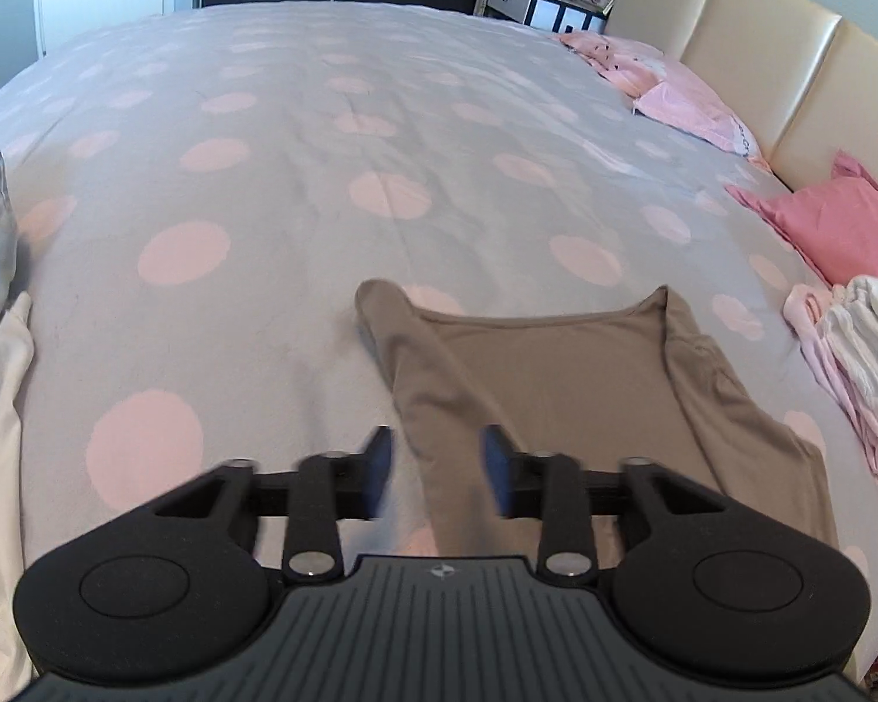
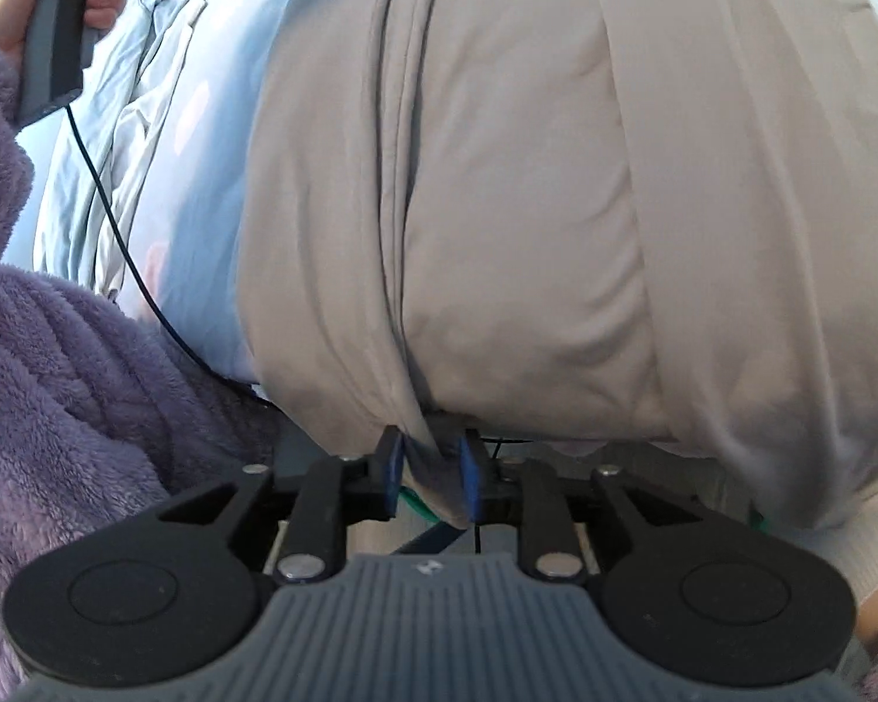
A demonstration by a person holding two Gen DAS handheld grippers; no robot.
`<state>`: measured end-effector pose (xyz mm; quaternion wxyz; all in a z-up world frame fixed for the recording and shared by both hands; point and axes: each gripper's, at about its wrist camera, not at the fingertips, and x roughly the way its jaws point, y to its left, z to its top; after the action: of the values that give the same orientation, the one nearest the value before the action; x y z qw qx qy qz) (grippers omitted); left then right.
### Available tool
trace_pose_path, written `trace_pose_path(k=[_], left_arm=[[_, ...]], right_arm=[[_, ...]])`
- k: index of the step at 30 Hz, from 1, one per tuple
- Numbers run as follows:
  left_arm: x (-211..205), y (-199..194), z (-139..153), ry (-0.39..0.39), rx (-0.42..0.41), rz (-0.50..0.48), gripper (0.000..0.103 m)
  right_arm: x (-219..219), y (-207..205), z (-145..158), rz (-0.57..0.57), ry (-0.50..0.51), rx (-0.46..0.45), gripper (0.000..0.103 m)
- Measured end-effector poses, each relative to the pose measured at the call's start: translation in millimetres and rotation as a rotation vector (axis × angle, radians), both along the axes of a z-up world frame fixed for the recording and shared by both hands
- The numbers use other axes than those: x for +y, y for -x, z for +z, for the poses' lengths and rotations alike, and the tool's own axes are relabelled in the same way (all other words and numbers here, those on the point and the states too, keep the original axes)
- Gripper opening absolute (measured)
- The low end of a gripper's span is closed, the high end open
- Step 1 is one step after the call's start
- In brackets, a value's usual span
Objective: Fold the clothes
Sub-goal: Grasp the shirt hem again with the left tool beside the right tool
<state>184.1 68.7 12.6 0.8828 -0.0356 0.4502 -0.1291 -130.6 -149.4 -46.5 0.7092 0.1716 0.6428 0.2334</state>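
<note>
Cloth is the matter here: a taupe garment point(image 1: 562, 374) lies spread on the spotted bed point(image 1: 298, 175), lower centre of the left view. The left tongs point(image 1: 437, 471) hover over its sleeve, jaws apart, gripping nothing. The right tongs point(image 2: 433, 477) stand slightly parted with a fold of the garment between the pads; whether they pinch it I cannot tell.

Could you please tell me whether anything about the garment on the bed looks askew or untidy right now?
Yes. The beige top lies uneven on the dotted bedspread: one strap is twisted into a rope and runs between the left gripper's open jaws, which do not press it.
</note>
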Motion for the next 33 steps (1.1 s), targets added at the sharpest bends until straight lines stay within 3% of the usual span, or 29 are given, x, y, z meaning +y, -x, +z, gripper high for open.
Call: trace_pose_path(k=[7,12,18,24,31,32,33], left_arm=[[-16.8,-15.2,-8.8,-0.027,-0.057,-0.068,0.014],[-26.8,-42.9,-28.2,-0.072,-0.03,-0.079,0.014],[-38.5,-65.4,-47.7,-0.113,-0.009,-0.075,0.014],[-46.9,-56.3,-28.3,-0.136,-0.069,-0.045,0.016],[-51.9,-5.5,9.8,-0.122,-0.113,-0.129,0.021],[-52.5,4.1,13.0,-0.121,-0.113,-0.146,0.022],[-53.3,13.7,16.0,-0.119,-0.113,-0.162,0.022]], right_arm=[[-27.4,-6.8,5.5,0.039,0.027,-0.047,0.024],[1.4,-18.8,11.4,0.068,0.052,-0.089,0.024],[0.7,-19.4,11.8,0.075,0.067,-0.08,0.023],[2.4,1.8,8.7,0.121,0.079,-0.051,0.033],[16.0,11.0,-14.6,0.131,0.063,-0.061,0.034],[16.2,11.0,-18.2,0.135,0.052,-0.064,0.027],[17.3,10.7,-22.0,0.138,0.048,-0.061,0.005]])
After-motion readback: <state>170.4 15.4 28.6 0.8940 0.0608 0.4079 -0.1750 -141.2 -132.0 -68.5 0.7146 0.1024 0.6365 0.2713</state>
